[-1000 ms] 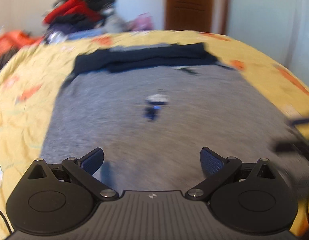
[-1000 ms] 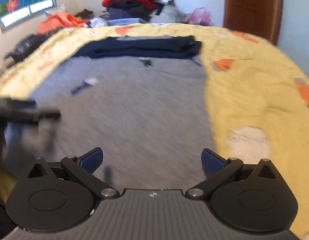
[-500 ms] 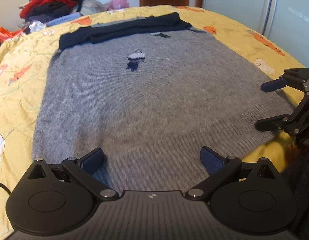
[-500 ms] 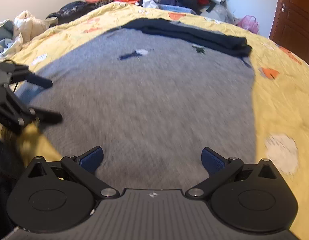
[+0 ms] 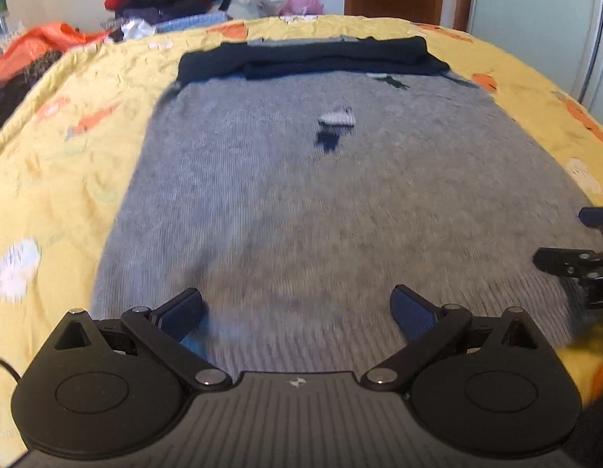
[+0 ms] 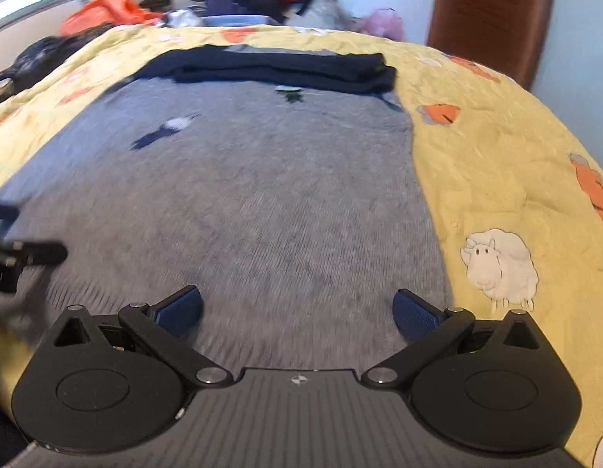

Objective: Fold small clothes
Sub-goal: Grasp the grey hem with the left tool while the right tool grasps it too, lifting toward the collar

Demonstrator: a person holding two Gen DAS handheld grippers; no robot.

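Folding looks barely begun: grey sweater lies flat across the frame's middle, dark sleeves tucked across its top. Left tongs and right tongs, both spread and empty, hover over the hem at bottom.

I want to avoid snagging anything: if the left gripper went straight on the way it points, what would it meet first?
Probably the grey sweater itself: the open left gripper points low across its hem. Nothing else lies between, though depth is unclear. The dark folded sleeves lie at the far end.
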